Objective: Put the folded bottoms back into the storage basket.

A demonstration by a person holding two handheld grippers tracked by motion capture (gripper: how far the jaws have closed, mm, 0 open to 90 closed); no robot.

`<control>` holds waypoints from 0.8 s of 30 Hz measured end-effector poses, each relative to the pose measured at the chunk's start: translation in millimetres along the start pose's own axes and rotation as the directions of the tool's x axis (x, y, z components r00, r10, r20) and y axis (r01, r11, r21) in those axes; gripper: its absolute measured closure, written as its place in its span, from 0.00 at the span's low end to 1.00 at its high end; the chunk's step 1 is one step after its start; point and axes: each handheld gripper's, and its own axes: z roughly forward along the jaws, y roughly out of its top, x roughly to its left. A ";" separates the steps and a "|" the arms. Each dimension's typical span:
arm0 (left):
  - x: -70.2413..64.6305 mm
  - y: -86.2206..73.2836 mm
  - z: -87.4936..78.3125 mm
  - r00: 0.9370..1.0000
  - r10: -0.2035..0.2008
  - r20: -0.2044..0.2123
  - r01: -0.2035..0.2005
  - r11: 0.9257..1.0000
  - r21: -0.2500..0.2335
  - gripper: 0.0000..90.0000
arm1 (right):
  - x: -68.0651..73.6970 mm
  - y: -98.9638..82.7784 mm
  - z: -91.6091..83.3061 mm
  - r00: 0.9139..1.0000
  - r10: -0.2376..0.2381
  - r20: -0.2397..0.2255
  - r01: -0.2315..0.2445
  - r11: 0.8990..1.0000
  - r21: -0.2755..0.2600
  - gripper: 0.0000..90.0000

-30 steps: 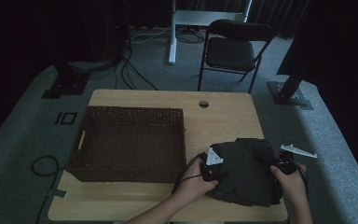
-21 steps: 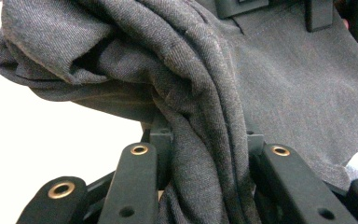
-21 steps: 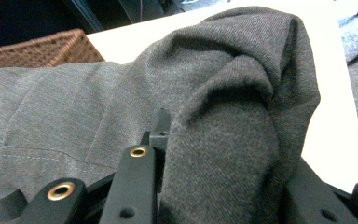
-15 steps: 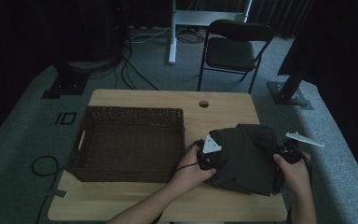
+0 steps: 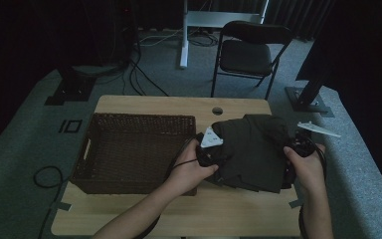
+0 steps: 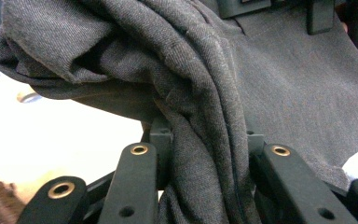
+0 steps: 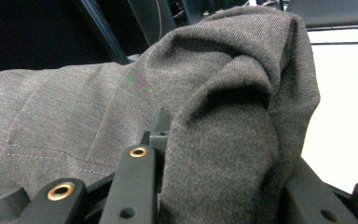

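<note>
A dark grey folded garment (image 5: 253,149) is held just above the right half of the wooden table (image 5: 159,105). My left gripper (image 5: 214,155) is shut on its left edge; in the left gripper view the bunched grey cloth (image 6: 205,140) runs down between the black jaws. My right gripper (image 5: 293,149) is shut on the garment's right edge, and in the right gripper view a thick fold of the cloth (image 7: 233,140) fills the gap between the jaws. Both fingertips are hidden by fabric.
A dark wicker basket (image 5: 134,149) sits on the table's left half, right beside my left hand. A round hole (image 5: 217,110) is in the tabletop at the back. A black folding chair (image 5: 251,50) stands behind the table.
Both grippers have carried the garment away from the table's front edge, toward the back and slightly up. It stays held on both sides.
</note>
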 end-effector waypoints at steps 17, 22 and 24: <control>28.5 2.2 -41.0 0.998 -0.019 -0.057 0.018 1.000 -0.018 0.77 | 37.8 23.0 28.1 0.997 -0.029 -0.067 0.028 1.000 -0.004 0.75; 35.8 3.6 -56.4 0.997 -0.025 -0.070 0.023 0.999 -0.028 0.77 | 53.3 31.5 34.4 0.995 -0.049 -0.085 0.048 0.999 -0.005 0.75; 38.4 4.3 -62.5 0.997 -0.024 -0.078 0.021 0.999 -0.033 0.77 | 59.2 35.2 36.7 0.994 -0.053 -0.091 0.053 0.999 -0.004 0.75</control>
